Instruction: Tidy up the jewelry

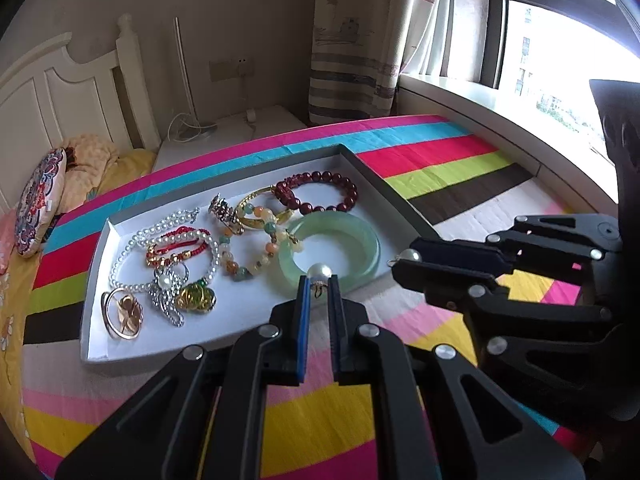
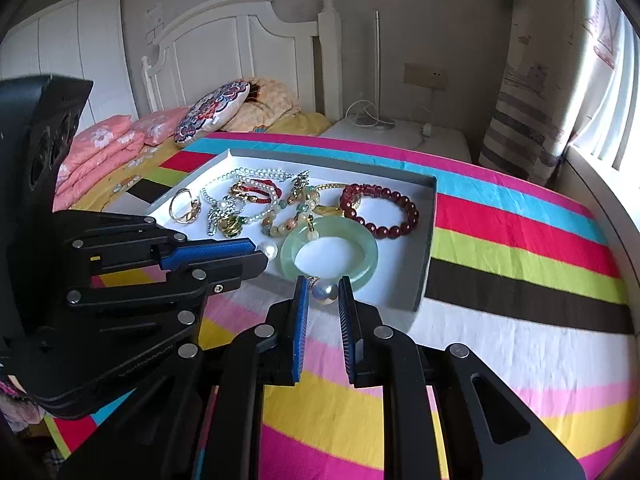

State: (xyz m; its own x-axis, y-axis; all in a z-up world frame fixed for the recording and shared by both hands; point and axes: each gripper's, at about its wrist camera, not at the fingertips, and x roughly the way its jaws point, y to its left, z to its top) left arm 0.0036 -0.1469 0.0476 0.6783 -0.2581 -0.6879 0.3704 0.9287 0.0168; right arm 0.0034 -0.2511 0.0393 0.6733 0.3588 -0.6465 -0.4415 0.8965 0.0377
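- Two pearl earrings, one per claw: your left claw point(image 1: 319, 280) is clamped on one pearl earring point(image 1: 320, 271), your right claw point(image 2: 323, 290) on the other pearl earring point(image 2: 325, 291).
- One white tray point(image 1: 100, 344) just ahead of both claws, on the striped cloth point(image 1: 440, 160).
- In the tray: one green bangle point(image 1: 362, 258), one dark red bead bracelet point(image 1: 344, 200), one white pearl strand point(image 1: 120, 264), plus a tangle too knotted to count.
- Both claws tilt downward, side by side, tips near the tray's front edge.

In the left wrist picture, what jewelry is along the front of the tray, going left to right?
Gold ring brooch → silver sparkly bow with a pearl → green and gold charm → pale green bangle.
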